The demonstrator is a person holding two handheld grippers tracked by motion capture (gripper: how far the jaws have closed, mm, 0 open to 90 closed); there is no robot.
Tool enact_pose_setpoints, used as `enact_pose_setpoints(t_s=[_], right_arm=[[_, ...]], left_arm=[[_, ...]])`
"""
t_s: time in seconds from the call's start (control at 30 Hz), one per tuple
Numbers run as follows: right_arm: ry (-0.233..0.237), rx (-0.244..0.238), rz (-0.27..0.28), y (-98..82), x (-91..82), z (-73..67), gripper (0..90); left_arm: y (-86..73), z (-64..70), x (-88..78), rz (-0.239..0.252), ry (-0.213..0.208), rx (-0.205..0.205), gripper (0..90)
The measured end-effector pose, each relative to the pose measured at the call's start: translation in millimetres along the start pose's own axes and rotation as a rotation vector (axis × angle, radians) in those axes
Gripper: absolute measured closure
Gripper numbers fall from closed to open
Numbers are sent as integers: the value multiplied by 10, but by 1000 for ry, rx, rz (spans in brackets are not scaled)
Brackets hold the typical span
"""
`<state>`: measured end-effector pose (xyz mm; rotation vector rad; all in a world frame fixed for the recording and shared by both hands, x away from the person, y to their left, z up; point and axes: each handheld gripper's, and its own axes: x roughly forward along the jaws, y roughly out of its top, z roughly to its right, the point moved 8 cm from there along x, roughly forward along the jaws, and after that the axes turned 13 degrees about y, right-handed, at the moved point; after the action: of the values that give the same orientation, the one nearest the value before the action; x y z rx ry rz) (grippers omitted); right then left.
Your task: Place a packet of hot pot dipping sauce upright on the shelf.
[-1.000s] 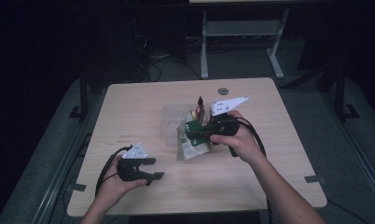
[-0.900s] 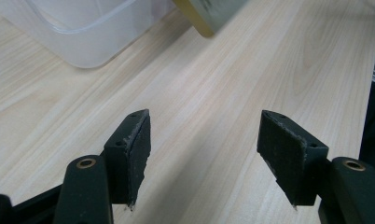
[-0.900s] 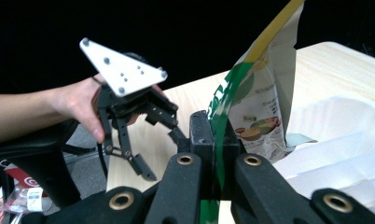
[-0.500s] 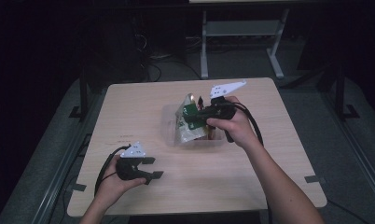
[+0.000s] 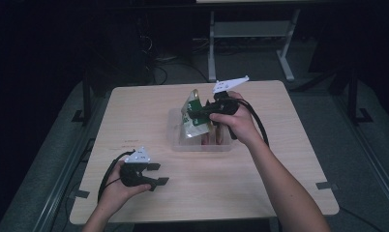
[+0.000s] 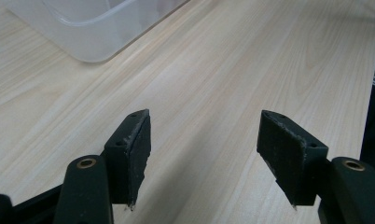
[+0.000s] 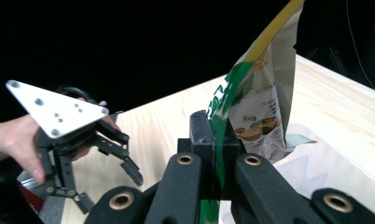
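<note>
Between my right gripper's (image 7: pixel 213 154) two black jaws a green-and-white snack bag (image 7: pixel 262 102) is pinched tight by its thin edge, the jaws fully closed on the film so the pouch hangs from that single seam. Gripping it there keeps the body of the bag free, and I judge that this lets it come up cleanly out of the clear plastic bin (image 5: pixel 175 130), which sits near the middle of the table (image 5: pixel 289 183). From above, the bag stands tilted over the bin, its lower end down among other packets that I cannot make out. My left gripper (image 6: pixel 204 158) has its jaws spread wide with nothing between them, only bare wood beneath. It rests low near the table's near-left edge, well apart from the bin, probably waiting so it does not crowd the lift.
</note>
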<state>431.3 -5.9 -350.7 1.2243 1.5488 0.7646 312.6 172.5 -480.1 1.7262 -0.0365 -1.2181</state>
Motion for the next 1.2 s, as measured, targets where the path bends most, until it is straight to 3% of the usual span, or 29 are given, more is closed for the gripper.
enact_pose_setpoints(t_s=[0.57,1.2], right_arm=[[-61,77,-48,-287,167,352,900],[-89,86,-84,-383,252,373,886]], left_arm=[[-4,41,40,-5,-11,8,350],[-1,45,39,-4,-8,13,350]])
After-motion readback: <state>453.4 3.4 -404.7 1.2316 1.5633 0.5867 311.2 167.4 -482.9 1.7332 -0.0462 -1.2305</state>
